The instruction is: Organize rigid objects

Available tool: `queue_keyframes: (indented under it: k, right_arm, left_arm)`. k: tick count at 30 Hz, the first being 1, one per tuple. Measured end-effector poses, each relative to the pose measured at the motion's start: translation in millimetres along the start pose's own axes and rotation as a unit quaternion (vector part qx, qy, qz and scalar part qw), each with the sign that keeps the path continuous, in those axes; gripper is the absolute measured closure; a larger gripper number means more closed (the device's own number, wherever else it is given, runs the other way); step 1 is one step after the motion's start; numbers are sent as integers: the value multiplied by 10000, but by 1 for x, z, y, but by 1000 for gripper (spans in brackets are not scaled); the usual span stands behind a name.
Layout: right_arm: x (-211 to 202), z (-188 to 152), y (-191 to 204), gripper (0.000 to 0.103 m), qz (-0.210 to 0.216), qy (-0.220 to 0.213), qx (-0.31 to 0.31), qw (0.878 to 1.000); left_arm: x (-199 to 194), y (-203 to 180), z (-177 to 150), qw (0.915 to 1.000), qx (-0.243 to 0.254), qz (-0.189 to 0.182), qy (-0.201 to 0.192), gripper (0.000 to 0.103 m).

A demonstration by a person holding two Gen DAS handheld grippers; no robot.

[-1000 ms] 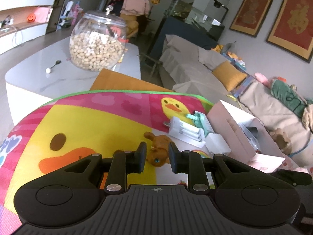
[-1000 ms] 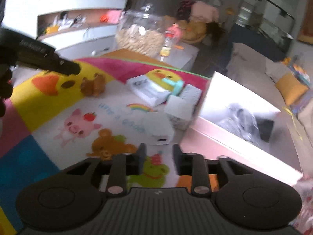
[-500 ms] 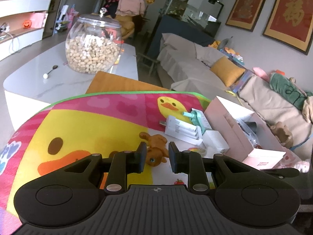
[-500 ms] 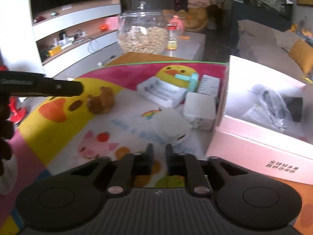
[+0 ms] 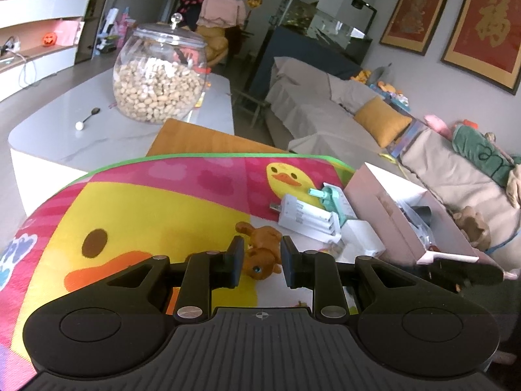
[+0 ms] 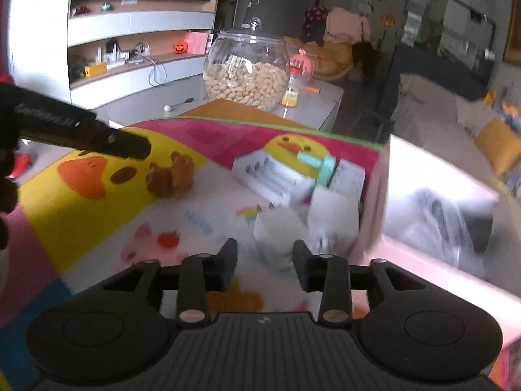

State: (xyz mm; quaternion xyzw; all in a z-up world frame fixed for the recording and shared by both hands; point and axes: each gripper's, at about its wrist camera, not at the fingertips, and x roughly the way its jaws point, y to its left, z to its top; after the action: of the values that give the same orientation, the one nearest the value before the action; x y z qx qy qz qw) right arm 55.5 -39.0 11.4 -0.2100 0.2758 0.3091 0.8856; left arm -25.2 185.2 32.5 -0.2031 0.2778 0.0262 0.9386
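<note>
The left gripper (image 5: 260,262) hangs over a cartoon play mat (image 5: 156,215), its jaws a little apart with nothing pinched; a brown toy bear (image 5: 260,247) lies on the mat just past the fingertips, showing in the gap between them. The right gripper (image 6: 264,265) has just been opening its jaws again, and they stand apart with nothing pressed between them; a white block (image 6: 276,224) sits on the mat right ahead, too blurred to tell whether it is touched. Beyond it are a white cube (image 6: 332,210), a white charger (image 5: 306,216) with ribbed slots and a mint-green gadget (image 5: 330,195), all bunched against a pale pink box (image 5: 390,218), which is open with a dark bag inside. The mat's blue lettering by the rainbow is too smeared to read. A framed red panel (image 5: 491,26) on the wall carries one gold Chinese character. A glass jar (image 5: 159,75) of peanuts stands on the white table (image 5: 65,137) behind.
</note>
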Motion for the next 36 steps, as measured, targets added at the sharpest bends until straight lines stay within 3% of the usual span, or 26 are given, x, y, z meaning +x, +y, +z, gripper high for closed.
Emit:
queue_keyframes:
  k: [3,8,9,10,16,18,21,23,25,28,29,31,34,36]
  right_arm:
    - [12,20,11,62,-171,28,-346,9993]
    - [39,46,1,61,0,436,-55,9990]
    - [42,47,-1,66,51,511,-32,9987]
    - [42,45,-2,74,65,495,-20,9988]
    - [7,20,0,78,509,429,-257,9975]
    - [-3,6,-1,79,704,585,-200,9956]
    - [-17,-14,-5,79,573,460,-197,9971]
    - [-25,-23,-7,73,368,282,-205,9987]
    - [-30,-29,-16,50,427,271,129,9986]
    - [-30,-35,-27,45,484,320,681,9960]
    - [-28,-38,-31,45,483,337,826,9948]
    - [-28,-42,-35,45,495,327,1061,9926]
    - [-30,-48,-41,45,544,246,1383,9886]
    - [-34,-52,-43,45,571,187,1471,9873]
  left_arm:
    - [-2,7,0,9999,-102,0,-55,76]
    - [-4,18,0,9997,-230,31,-88,76]
    - [-4,19,0,9997,-242,31,-86,76]
    - [-4,21,-1,9996,-256,19,-87,76]
    - [0,19,-2,9997,-242,-23,-25,76]
    - [6,13,0,9999,-143,-13,24,76]
    - [19,2,6,9999,77,77,133,76]
    - [30,-6,7,9993,224,180,221,76]
    - [43,-15,9,9982,369,356,309,76]
    - [43,-35,13,9953,762,601,-11,76]
    - [39,-45,16,9939,958,506,-208,76]
    - [35,-59,21,9926,1194,6,-229,76]
    - [56,-76,28,9888,1167,-838,410,76]
    - [79,-83,29,9858,1138,-960,781,76]
